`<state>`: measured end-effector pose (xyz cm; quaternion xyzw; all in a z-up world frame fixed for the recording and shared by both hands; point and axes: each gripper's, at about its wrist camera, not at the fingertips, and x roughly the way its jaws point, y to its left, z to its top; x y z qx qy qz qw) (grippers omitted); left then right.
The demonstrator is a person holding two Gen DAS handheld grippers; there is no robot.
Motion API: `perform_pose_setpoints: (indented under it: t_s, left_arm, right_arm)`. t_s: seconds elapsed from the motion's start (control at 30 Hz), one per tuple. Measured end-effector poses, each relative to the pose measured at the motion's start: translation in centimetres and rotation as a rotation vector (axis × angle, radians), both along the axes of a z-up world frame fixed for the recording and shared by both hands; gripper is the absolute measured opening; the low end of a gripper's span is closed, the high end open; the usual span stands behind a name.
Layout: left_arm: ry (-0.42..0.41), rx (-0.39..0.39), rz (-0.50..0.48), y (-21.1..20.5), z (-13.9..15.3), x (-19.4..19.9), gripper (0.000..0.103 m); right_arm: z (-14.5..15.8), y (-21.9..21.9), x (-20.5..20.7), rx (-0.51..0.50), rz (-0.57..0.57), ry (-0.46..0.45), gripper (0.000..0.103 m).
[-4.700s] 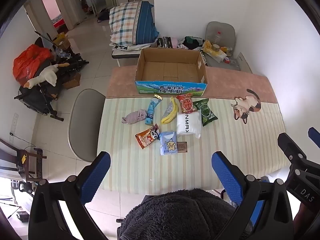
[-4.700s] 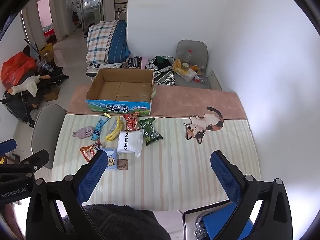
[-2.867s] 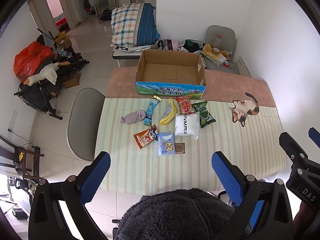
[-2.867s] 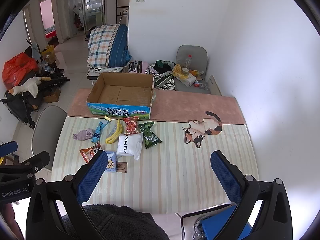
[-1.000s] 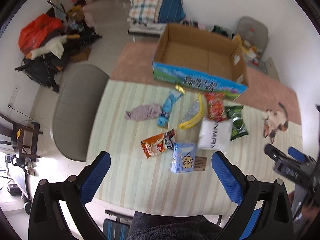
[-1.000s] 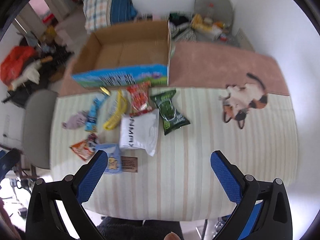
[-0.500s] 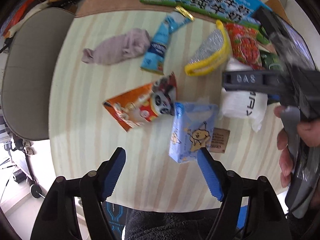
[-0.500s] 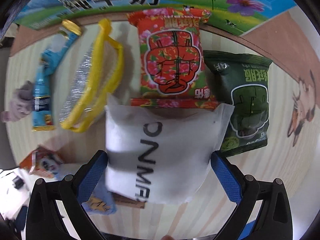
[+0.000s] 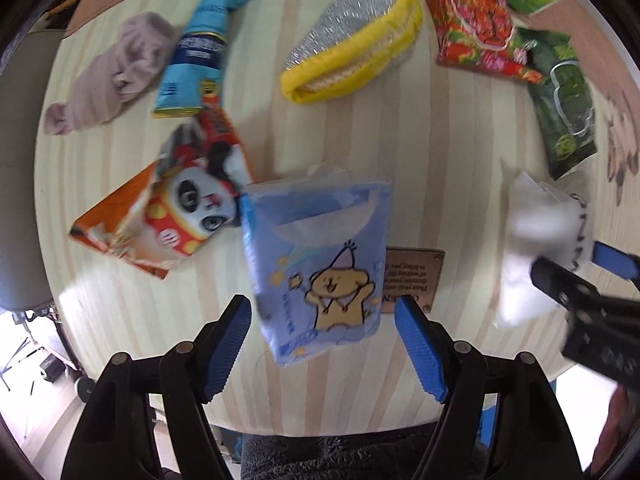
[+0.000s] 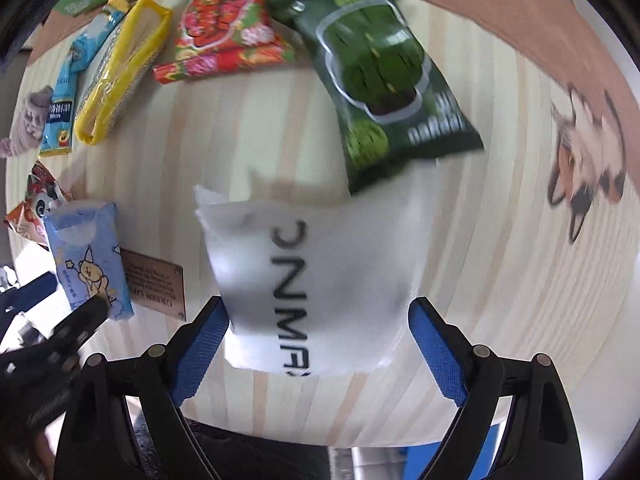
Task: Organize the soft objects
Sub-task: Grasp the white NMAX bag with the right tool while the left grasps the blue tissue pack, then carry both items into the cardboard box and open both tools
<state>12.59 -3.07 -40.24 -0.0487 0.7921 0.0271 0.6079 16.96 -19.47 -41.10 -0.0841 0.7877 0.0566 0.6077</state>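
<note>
My left gripper (image 9: pixel 322 334) is open, its blue fingers on either side of the near end of a light blue tissue pack (image 9: pixel 316 264) with a yellow cartoon figure, which lies on the striped table (image 9: pixel 128 320). My right gripper (image 10: pixel 316 344) stands around a white soft pack (image 10: pixel 308 276) with black letters and appears to hold it lifted off the table; the pack also shows in the left wrist view (image 9: pixel 540 248). A grey-pink sock (image 9: pixel 108 76) lies at the far left.
Snack bags lie beyond: an orange panda bag (image 9: pixel 172 208), a blue tube pack (image 9: pixel 200 60), a yellow-rimmed silver sponge (image 9: pixel 360 28), a red bag (image 10: pixel 224 20), a dark green bag (image 10: pixel 384 76). A brown label (image 10: pixel 154 284) and a cat picture (image 10: pixel 584 160) are on the tablecloth.
Both grippers have come down close to the table. The left one has narrowed around the blue tissue pack. The right one has closed in on the white pack, which has shifted toward me.
</note>
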Motion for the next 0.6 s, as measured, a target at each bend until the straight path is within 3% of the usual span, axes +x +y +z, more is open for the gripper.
perform_pose_setpoints:
  t_s: [0.1, 0.17, 0.27, 0.4, 0.47, 0.53, 0.6]
  left_arm:
    - [0.033, 0.052, -0.023, -0.6, -2.1, 0.1, 0.073]
    - [0.043, 0.059, -0.017, -0.7, -3.0, 0.0, 0.073]
    - [0.033, 0.076, -0.025, -1.1, -3.6, -0.1, 0.071]
    - [0.006, 0.083, -0.042, -2.0, -2.2, -0.4, 0.044]
    - [-0.01, 0.086, -0.048, -2.3, -1.7, -0.7, 0.038]
    - [-0.03, 0.091, -0.035, -2.4, -0.8, -1.6, 0.037]
    - [-0.049, 0.074, -0.012, -2.3, 0.6, -2.2, 0.036]
  right_arm:
    - [-0.3, -0.2, -0.4, 0.015, -0.038, 0.006, 0.093]
    - [-2.0, 0.2, -1.6, 0.007, -0.043, -0.003, 0.094]
    - [-1.7, 0.7, -1.0, -0.005, -0.027, -0.011, 0.095]
    - [-1.5, 0.7, -0.2, -0.016, -0.001, -0.013, 0.094]
    - [-1.7, 0.5, -0.2, -0.01, 0.002, -0.022, 0.089]
    - [-1.2, 0.6, -0.6, 0.001, 0.002, -0.042, 0.076]
    - [-0.2, 0.5, -1.1, 0.023, -0.007, -0.067, 0.069]
